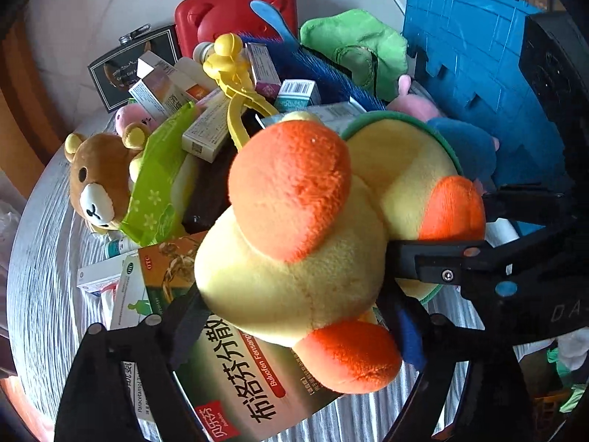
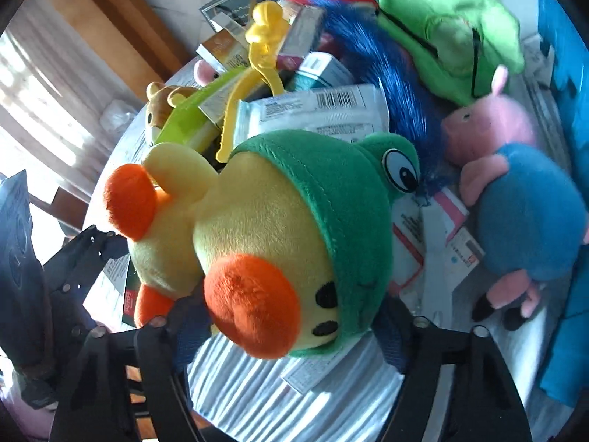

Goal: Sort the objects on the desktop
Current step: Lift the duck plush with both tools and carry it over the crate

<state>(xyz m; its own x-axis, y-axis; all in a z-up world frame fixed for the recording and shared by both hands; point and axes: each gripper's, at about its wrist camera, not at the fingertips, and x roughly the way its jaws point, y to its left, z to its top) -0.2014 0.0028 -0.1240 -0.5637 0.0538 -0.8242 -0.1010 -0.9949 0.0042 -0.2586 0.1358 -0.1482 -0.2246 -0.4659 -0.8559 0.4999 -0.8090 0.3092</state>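
Note:
A yellow duck plush [image 1: 313, 243] with orange feet and beak and a green frog hood [image 2: 331, 191] lies on top of the pile on the table. My left gripper [image 1: 294, 328] has the duck's body between its fingers, the pads pressing on both sides. My right gripper [image 2: 287, 324] is shut on the duck's hooded head, one pad by the orange beak, the other on the hood. In the left wrist view the right gripper's finger [image 1: 434, 258] shows at the duck's head. The left gripper's black frame shows at the left edge of the right wrist view.
Under the duck lies a large medicine box [image 1: 235, 379]; several smaller boxes [image 1: 206, 132] are piled behind. Around them are a brown bear plush [image 1: 95, 180], a pig plush [image 2: 515, 202], a green frog plush [image 1: 353, 48], a yellow clip [image 1: 232, 70], a red case [image 1: 235, 11] and a blue crate [image 1: 471, 73].

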